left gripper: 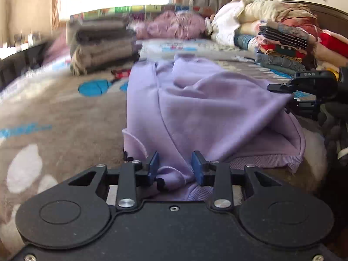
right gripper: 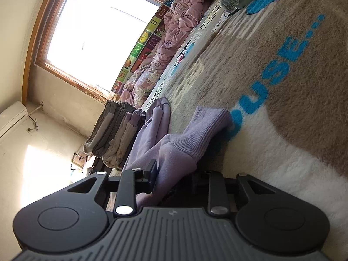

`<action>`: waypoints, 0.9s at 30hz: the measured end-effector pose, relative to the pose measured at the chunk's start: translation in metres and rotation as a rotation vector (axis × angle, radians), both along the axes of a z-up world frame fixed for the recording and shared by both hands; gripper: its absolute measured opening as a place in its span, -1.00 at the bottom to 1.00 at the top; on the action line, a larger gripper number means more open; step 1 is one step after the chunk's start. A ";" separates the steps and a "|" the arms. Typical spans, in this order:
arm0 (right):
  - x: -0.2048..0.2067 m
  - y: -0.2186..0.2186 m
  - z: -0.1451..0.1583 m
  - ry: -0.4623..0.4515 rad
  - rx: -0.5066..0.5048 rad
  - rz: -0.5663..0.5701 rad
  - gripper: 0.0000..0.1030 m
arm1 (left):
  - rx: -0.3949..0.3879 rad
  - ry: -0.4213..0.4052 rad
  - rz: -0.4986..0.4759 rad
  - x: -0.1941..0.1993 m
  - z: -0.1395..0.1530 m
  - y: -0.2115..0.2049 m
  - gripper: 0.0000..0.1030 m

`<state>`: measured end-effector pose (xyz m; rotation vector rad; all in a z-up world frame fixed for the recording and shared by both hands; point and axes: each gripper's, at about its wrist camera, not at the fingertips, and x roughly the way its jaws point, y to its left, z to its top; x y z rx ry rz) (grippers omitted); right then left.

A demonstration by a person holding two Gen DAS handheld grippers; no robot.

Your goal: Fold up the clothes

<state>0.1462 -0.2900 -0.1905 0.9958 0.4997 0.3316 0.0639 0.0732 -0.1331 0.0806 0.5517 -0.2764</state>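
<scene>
On my right wrist view, big blue letters "OUSE..." (right gripper: 280,74) run across the grey-brown blanket (right gripper: 282,32). Along the window sill I read single letters on the alphabet play mat (right gripper: 141,41): U, W, M, R among them. On my left view I can't read anything.

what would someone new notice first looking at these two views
The lilac sweatshirt spread down the middle of the bed draws the eye, with its near edge bunched between the left gripper's blue pads. The right gripper holds its ribbed cuff over the fleece blanket with bright blue lettering. Behind, a stack of folded grey clothes sits left under a glaring window.
</scene>
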 end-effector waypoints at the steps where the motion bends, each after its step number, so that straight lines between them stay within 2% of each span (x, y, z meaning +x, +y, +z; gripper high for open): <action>1: 0.000 0.000 0.000 -0.001 -0.008 -0.002 -0.57 | -0.008 -0.012 -0.012 -0.004 0.006 -0.003 -0.34; 4: 0.000 -0.003 0.000 0.009 0.000 -0.012 -0.58 | -0.038 -0.151 -0.064 -0.023 0.029 -0.001 -0.34; 5: 0.000 -0.004 0.000 0.013 0.003 -0.021 -0.57 | -0.073 -0.160 -0.082 -0.026 0.031 0.004 -0.34; 6: -0.002 -0.005 0.001 0.016 0.001 -0.035 -0.53 | -0.105 -0.167 -0.101 -0.028 0.032 0.009 -0.25; 7: -0.002 -0.005 0.002 0.018 -0.004 -0.047 -0.51 | -0.106 -0.152 -0.120 -0.026 0.029 0.010 -0.15; 8: -0.003 -0.005 0.002 0.020 -0.009 -0.052 -0.51 | -0.046 -0.127 -0.133 -0.023 0.021 0.008 -0.02; 9: -0.003 -0.004 0.003 0.022 -0.015 -0.057 -0.51 | 0.007 -0.103 -0.147 -0.020 0.014 0.006 -0.02; 11: -0.002 -0.003 0.007 0.019 -0.023 -0.068 -0.49 | 0.024 -0.065 -0.181 -0.017 0.001 0.007 0.01; 13: -0.002 -0.003 0.013 0.017 -0.013 -0.091 -0.63 | 0.037 -0.028 -0.213 -0.014 -0.011 0.008 0.02; 15: -0.001 0.000 0.025 0.002 -0.029 -0.103 -0.68 | -0.022 -0.028 -0.206 -0.014 -0.005 0.015 0.02; 17: 0.002 0.006 0.042 -0.019 -0.060 -0.108 -0.69 | -0.059 -0.073 -0.209 -0.017 -0.002 0.021 0.02; 24: 0.030 0.036 0.102 -0.077 -0.094 -0.078 -0.70 | -0.016 -0.041 -0.260 -0.009 -0.009 0.018 0.02; 27: 0.047 0.059 0.123 -0.102 -0.117 -0.048 -0.70 | -0.070 -0.031 -0.269 -0.007 -0.007 0.026 0.02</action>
